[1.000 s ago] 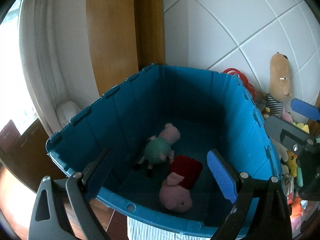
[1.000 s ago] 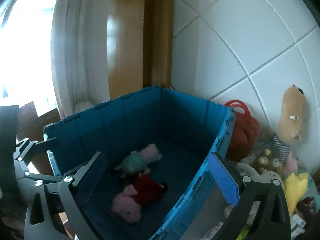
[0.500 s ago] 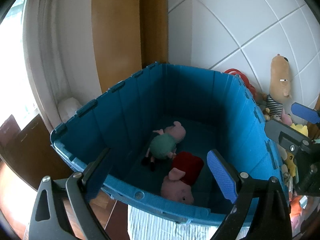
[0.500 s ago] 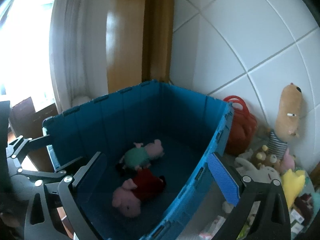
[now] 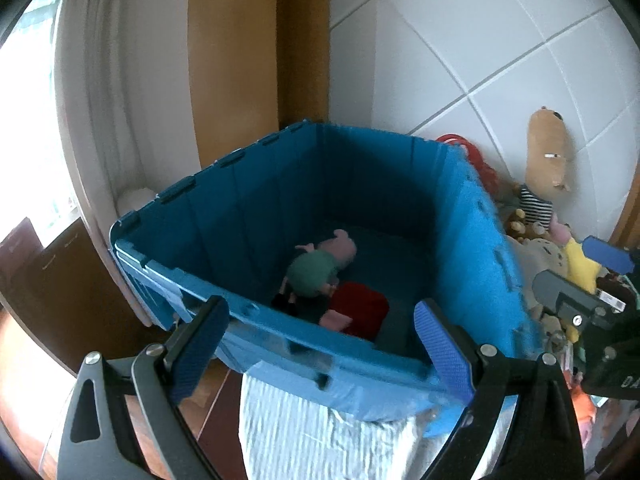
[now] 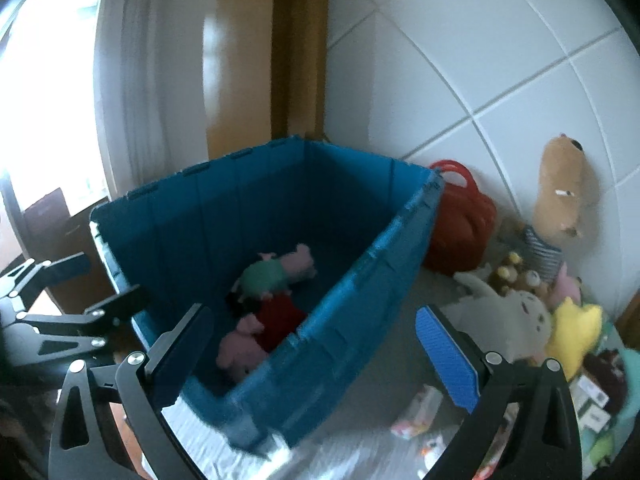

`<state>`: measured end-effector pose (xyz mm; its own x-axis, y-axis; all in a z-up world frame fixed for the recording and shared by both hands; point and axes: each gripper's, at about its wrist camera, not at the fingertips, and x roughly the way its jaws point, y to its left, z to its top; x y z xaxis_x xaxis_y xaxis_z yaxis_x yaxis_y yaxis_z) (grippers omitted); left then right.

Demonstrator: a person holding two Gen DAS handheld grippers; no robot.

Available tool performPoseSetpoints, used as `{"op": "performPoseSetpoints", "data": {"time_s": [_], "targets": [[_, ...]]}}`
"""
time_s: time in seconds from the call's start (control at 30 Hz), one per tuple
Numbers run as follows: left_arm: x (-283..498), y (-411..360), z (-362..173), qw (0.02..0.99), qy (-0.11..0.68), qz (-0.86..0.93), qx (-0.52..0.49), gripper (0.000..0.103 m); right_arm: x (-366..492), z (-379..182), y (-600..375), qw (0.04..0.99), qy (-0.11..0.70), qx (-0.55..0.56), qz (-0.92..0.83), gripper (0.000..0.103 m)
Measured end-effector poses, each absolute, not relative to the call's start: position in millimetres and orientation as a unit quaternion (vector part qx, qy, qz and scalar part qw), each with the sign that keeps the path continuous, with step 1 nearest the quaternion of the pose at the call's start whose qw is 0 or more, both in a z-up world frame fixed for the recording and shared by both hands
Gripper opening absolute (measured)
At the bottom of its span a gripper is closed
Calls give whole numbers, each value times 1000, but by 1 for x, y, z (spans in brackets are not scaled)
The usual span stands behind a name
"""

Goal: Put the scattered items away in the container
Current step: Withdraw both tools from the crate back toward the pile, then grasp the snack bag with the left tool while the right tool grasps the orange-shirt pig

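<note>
A blue plastic bin [image 5: 256, 200] [image 6: 360, 280] stands open. Inside lie a pig plush in a green shirt [image 5: 320, 268] [image 6: 276, 272] and a pig plush in a red dress [image 5: 356, 312] [image 6: 256, 336]. My left gripper [image 5: 320, 344] is open and empty, just in front of the bin's near rim. My right gripper [image 6: 316, 352] is open and empty, above the bin's right wall. A heap of plush toys lies to the right of the bin: a tan capybara [image 6: 560, 192], a grey plush [image 6: 508, 320] and a yellow plush [image 6: 572, 328].
A red bag [image 6: 460, 232] sits behind the bin against the white tiled wall. Small boxes and packets [image 6: 416, 416] lie on the striped sheet [image 5: 320, 436] beside the bin. A wooden door frame and white curtain stand at the back left.
Both grippers have drawn back and up from the bin. The right one has swung rightward, bringing the toy heap into view. Both stay open and empty.
</note>
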<state>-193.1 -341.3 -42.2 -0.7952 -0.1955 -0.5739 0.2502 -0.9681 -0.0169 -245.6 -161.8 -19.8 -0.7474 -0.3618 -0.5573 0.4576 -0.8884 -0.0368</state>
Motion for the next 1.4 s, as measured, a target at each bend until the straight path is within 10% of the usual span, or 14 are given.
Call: {"op": "performPoseSetpoints", "data": {"time_s": [0.83, 1.4], "targets": [[-129, -19, -132, -49, -30, -919, 390, 95, -130, -119, 206, 18, -4, 378, -925, 103], [-165, -13, -257, -37, -40, -869, 493, 95, -126, -237, 251, -43, -70, 485, -871, 103]]}}
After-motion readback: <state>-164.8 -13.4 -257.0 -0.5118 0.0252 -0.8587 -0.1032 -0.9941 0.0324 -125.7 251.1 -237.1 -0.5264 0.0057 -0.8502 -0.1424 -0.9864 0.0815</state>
